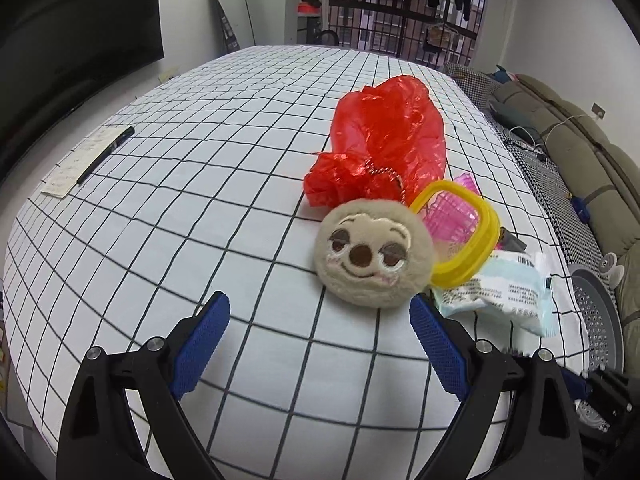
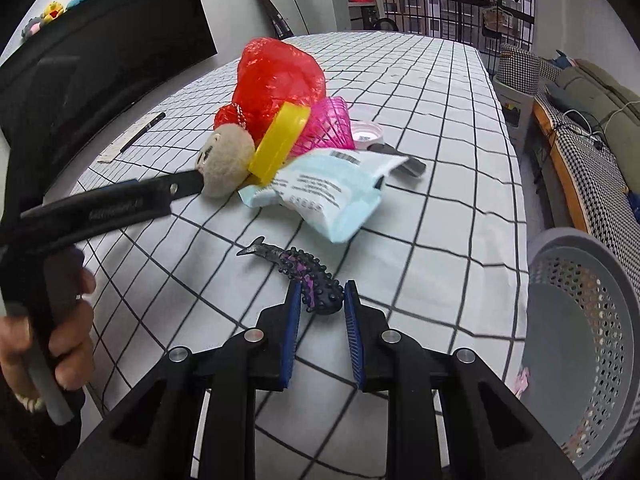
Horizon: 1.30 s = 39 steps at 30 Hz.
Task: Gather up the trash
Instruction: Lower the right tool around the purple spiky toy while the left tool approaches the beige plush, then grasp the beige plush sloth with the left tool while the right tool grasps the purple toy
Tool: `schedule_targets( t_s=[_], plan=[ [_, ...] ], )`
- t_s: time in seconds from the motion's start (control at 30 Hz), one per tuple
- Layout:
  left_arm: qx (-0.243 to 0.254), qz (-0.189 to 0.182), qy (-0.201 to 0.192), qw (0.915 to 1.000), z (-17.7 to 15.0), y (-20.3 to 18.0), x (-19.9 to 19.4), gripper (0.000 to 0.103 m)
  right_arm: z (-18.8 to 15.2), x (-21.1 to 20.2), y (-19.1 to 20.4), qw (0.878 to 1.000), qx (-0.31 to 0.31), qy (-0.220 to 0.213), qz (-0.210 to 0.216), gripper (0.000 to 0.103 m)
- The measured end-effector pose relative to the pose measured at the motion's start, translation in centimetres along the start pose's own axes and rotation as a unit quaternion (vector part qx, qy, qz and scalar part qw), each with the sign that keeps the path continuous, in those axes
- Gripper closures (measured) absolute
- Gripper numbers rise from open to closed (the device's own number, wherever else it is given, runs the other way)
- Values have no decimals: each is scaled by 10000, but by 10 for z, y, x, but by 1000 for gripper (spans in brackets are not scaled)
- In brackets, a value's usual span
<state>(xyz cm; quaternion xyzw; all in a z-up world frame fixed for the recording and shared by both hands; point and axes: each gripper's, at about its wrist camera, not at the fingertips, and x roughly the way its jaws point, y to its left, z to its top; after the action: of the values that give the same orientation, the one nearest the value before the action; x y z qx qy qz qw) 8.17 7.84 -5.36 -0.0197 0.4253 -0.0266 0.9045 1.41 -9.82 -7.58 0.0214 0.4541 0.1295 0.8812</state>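
My right gripper (image 2: 323, 300) is shut on the thick end of a black and purple spiky toy (image 2: 304, 272), which lies on the checked tablecloth (image 2: 440, 220). Just beyond it is a light blue and white wrapper (image 2: 332, 196). My left gripper (image 1: 320, 306) stands wide open just in front of a beige plush face (image 1: 374, 256), its right pad close to the plush's edge, with nothing between its fingers. Behind the plush are a crumpled red plastic bag (image 1: 388, 136) and a pink basket with a yellow rim (image 1: 460, 232). The wrapper (image 1: 500, 292) lies to the plush's right.
A grey perforated bin (image 2: 580, 328) stands off the table's right edge. A pen on a paper slip (image 1: 106, 152) lies far left. A small white lid (image 2: 366, 132) and a dark flat object (image 2: 404, 160) sit behind the wrapper. A sofa runs along the right.
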Motion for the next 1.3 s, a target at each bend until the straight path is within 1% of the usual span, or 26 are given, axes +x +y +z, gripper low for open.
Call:
schedule_targets(
  t_s=[0.23, 0.33, 0.37, 0.4, 0.43, 0.47, 0.5, 0.7, 0.77, 0.8, 0.9, 0.93, 1.03, 1.13, 1.3],
  plan=[
    [101, -51, 59, 9999, 8, -15, 8, 13, -11, -1, -8, 9999, 125, 17, 116, 81],
    [78, -76, 62, 9999, 14, -15, 11, 13, -12, 0, -11, 9997, 188, 14, 183, 80],
    [79, -68, 45, 9999, 16, -16, 11, 13, -13, 0, -11, 9996, 195, 5, 213, 76],
    [92, -41, 26, 9999, 18, -16, 12, 13, -13, -1, -11, 9996, 195, -11, 224, 69],
    [105, -24, 4, 9999, 19, -17, 12, 13, -13, -2, -11, 9995, 195, -30, 227, 64],
    [115, -21, -5, 9999, 21, -17, 13, 13, -13, -2, -11, 9995, 199, -54, 259, 55],
    [118, -16, 10, 9999, 22, -17, 15, 13, -13, -3, -11, 9993, 211, -69, 296, 50],
    [64, -198, 118, 9997, 28, -16, 25, 13, -12, -3, -12, 9989, 249, -90, 384, 50],
    [54, -230, 109, 9997, 29, -16, 27, 15, -12, -5, -13, 9987, 274, -111, 406, 50],
    [60, -256, 115, 9996, 29, -16, 28, 19, -12, -6, -14, 9986, 282, -125, 418, 50],
    [102, -345, 162, 9992, 29, -17, 31, 37, -11, -7, -14, 9986, 298, -140, 425, 50],
    [129, -338, 155, 9992, 29, -18, 31, 37, -11, -7, -15, 9985, 303, -137, 425, 50],
    [160, -370, 114, 9991, 27, -19, 28, 43, -10, -6, -14, 9985, 312, -127, 421, 50],
    [139, -374, 74, 9992, 25, -15, 22, 44, -10, -7, -13, 9986, 309, -137, 410, 50],
    [138, -287, -107, 9994, 17, -8, 0, 44, -10, -10, -12, 9988, 282, -187, 364, 50]
  ],
)
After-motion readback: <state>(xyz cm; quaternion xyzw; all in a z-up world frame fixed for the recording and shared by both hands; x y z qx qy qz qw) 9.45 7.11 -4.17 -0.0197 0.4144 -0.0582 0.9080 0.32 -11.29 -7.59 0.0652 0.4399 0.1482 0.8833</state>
